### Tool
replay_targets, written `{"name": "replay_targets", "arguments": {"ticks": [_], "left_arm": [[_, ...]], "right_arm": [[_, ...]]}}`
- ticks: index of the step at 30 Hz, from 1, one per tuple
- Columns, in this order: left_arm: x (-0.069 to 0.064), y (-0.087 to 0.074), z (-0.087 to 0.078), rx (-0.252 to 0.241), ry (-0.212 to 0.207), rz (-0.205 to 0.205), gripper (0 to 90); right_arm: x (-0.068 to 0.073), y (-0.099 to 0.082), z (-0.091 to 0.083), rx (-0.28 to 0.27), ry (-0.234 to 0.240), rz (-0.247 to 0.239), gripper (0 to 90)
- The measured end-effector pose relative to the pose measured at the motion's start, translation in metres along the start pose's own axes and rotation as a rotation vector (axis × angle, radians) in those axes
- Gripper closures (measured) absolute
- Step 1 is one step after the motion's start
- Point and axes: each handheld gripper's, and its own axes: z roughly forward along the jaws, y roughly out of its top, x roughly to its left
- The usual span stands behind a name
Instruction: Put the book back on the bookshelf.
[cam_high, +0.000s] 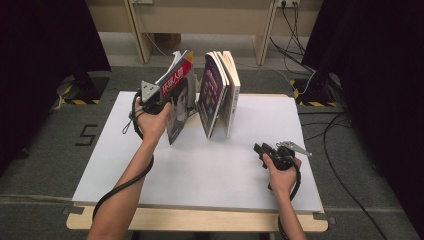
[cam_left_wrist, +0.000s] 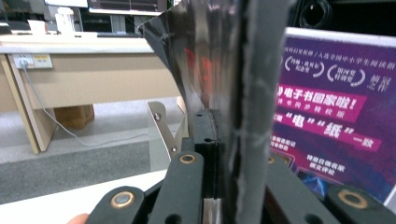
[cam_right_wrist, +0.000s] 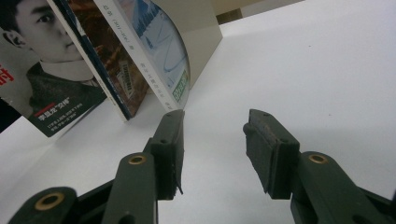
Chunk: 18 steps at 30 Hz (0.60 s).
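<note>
Magazine (cam_high: 179, 102), portrait cover: upright and tilted on the white surface (cam_high: 210, 165), just left of the standing books (cam_high: 220, 95). Left gripper (cam_high: 162, 102): jaws clamped on the magazine's edge. Right gripper (cam_high: 261, 150): jaws apart with nothing between them, low over the surface, right of and nearer than the books.

Your left gripper (cam_high: 159, 102) is sitting at the magazine (cam_high: 179, 100), left of the leaning books (cam_high: 220, 92); your right gripper (cam_high: 261, 148) is hanging out nearer you, on the table (cam_high: 210, 170).
</note>
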Motion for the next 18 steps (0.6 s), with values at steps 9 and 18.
{"name": "replay_targets", "arguments": {"ticks": [9,18], "left_arm": [[0.000,-0.005,0.010,-0.067,0.033,0.032,86.2],[-0.002,-0.014,0.019,-0.077,0.040,0.052,86.1]], "right_arm": [[-0.001,-0.001,0.001,0.000,-0.003,-0.008,57.5],[-0.002,0.000,0.001,-0.002,-0.006,-0.005,57.5]]}}
